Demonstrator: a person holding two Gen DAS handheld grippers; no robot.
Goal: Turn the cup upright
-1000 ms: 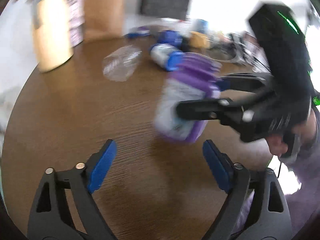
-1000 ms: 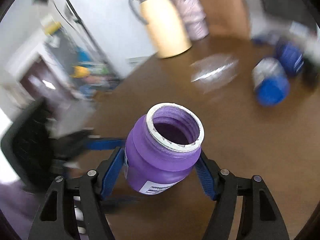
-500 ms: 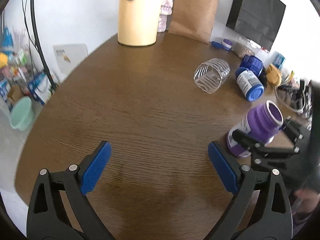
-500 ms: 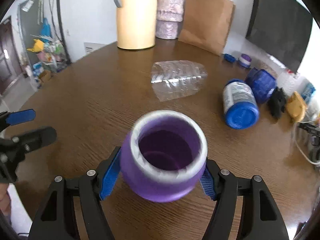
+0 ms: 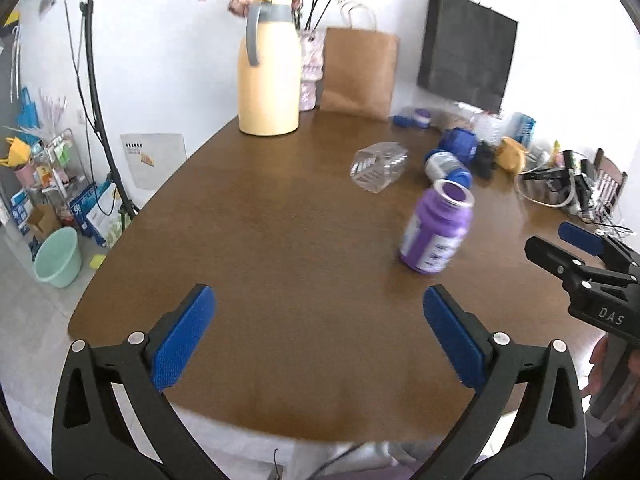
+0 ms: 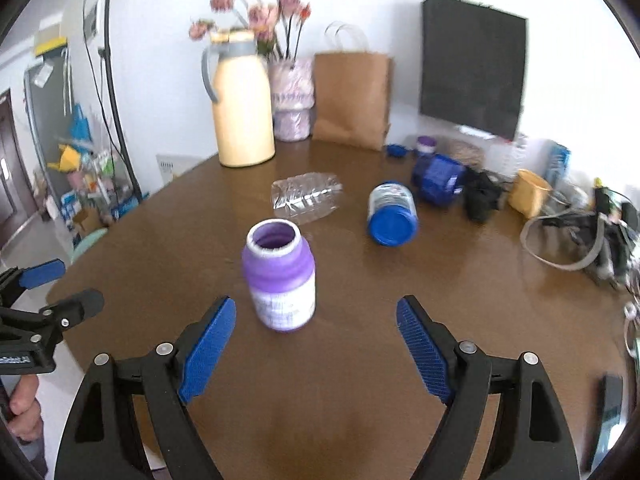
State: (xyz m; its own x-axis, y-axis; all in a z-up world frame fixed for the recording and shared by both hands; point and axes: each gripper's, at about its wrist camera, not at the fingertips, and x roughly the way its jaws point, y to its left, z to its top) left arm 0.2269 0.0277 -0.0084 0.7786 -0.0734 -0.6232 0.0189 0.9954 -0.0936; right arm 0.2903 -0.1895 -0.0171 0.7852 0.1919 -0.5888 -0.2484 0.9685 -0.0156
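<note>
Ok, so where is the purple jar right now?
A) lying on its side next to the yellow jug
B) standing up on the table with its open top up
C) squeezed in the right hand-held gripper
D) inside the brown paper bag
B: the purple jar stands on the brown table with its mouth up, and the right hand-held gripper is open, pads clear of it.

In the left wrist view we saw our left gripper (image 5: 316, 332) spread wide over the brown table (image 5: 280, 240), nothing between its blue pads (image 5: 182, 338). The purple cup (image 5: 436, 228) stood mouth-up at two o'clock, free of any grip. Our right gripper (image 5: 560, 244) entered at three o'clock, apart from it. A clear bottle (image 5: 378, 165) lay at one o'clock, a cream jug (image 5: 269, 68) at twelve.
</note>
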